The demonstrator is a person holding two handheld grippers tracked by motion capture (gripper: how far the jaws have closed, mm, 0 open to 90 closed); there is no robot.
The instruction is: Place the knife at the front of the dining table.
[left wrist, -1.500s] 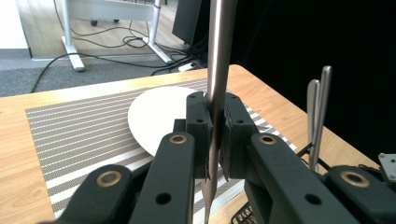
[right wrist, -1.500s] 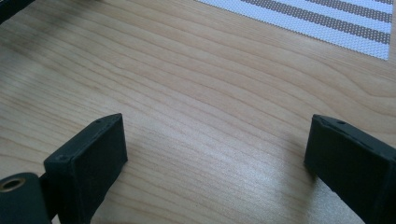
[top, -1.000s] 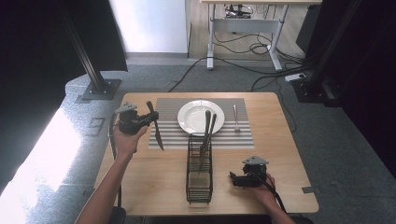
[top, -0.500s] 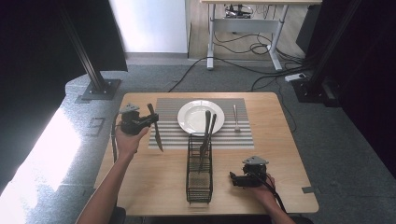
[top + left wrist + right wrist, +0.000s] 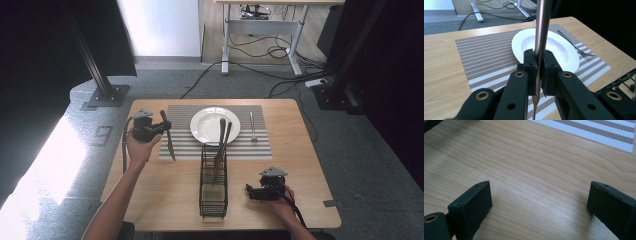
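Observation:
My left gripper (image 5: pixel 158 129) is shut on a dark table knife (image 5: pixel 168 138), held above the left edge of the striped placemat (image 5: pixel 187 146). In the left gripper view the jaws of my left gripper (image 5: pixel 539 65) clamp the knife (image 5: pixel 542 25) near its middle, handle up and blade tip down. Beyond it lie a white plate (image 5: pixel 556 47) and a fork (image 5: pixel 575 47). The plate (image 5: pixel 215 125) sits mid-mat, with the fork (image 5: pixel 253 126) to its right. My right gripper (image 5: pixel 249 191) rests on the wood near the front right. Its jaws stand wide apart, so my right gripper (image 5: pixel 539 200) is open and holds nothing.
A black wire cutlery basket (image 5: pixel 213 186) stands at the table's front middle, with two utensils (image 5: pixel 220 145) leaning out of its far end toward the plate. Bare wooden table (image 5: pixel 160 185) lies between the basket and the left arm. Cables and table legs are on the floor behind.

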